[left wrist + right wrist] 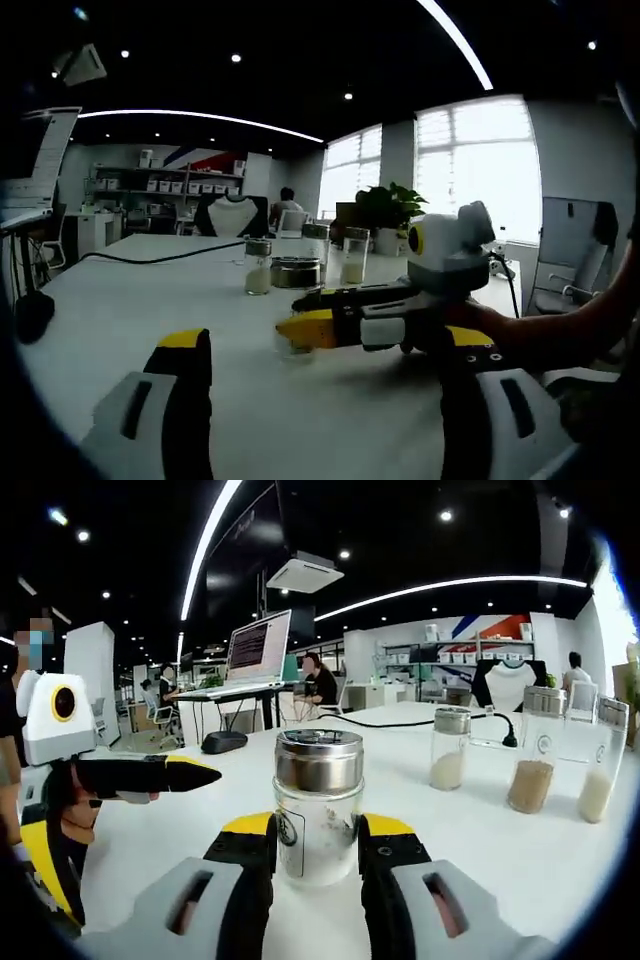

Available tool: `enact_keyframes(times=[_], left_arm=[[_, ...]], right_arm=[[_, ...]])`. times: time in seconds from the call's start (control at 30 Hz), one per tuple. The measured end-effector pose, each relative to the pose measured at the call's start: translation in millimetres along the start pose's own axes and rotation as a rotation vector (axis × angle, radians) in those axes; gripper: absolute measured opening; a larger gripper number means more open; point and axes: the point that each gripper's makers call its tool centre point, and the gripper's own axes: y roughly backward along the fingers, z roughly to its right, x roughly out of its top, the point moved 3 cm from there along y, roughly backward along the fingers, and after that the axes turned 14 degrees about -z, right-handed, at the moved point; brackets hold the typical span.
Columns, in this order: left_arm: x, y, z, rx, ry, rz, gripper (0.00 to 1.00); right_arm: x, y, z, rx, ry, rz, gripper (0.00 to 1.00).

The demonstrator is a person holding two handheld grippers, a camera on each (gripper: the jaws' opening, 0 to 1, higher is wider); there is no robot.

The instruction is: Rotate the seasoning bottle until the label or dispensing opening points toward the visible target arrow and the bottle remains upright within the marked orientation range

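A clear glass seasoning bottle (pixel 318 780) with a steel cap and pale powder inside stands upright on the white table (pixel 500 860). My right gripper (pixel 318 828) is shut on its lower body, one yellow-tipped jaw pressing each side. A small round mark faces the left jaw. In the left gripper view the right gripper (pixel 292 328) reaches in from the right, holding the faint glass bottle (pixel 294 348) just above the table. My left gripper (pixel 328 342) is open with its jaws wide apart, just in front of that bottle. It also appears as the left gripper (pixel 150 776) at the left, apart from the bottle.
Three more shaker bottles (pixel 448 747) (pixel 533 752) (pixel 600 762) stand at the back right. A round metal tin (pixel 295 272) sits among them. A black cable (pixel 160 259) and a mouse (pixel 225 742) lie farther back, and a potted plant (pixel 385 210) stands behind. A person's arm (pixel 570 330) enters from the right.
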Motion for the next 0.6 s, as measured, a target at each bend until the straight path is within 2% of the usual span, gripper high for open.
enact_keyframes(times=[0.17, 0.33, 0.6], left_arm=[[-2.2, 2, -2.9, 0.015, 0.001, -0.001, 1.00], [-3.2, 4, -5.7, 0.038, -0.007, -0.014, 1.00], [-5.7, 4, -3.3, 0.039, -0.038, -0.028, 1.00]], right_arm=[[-1.4, -5, 0, 0.010, -0.016, -0.010, 0.30], [-4.8, -19, -1, 0.003, -0.021, -0.054, 0.30], [-3.9, -26, -4, -0.043, 0.031, -0.107, 0.30]])
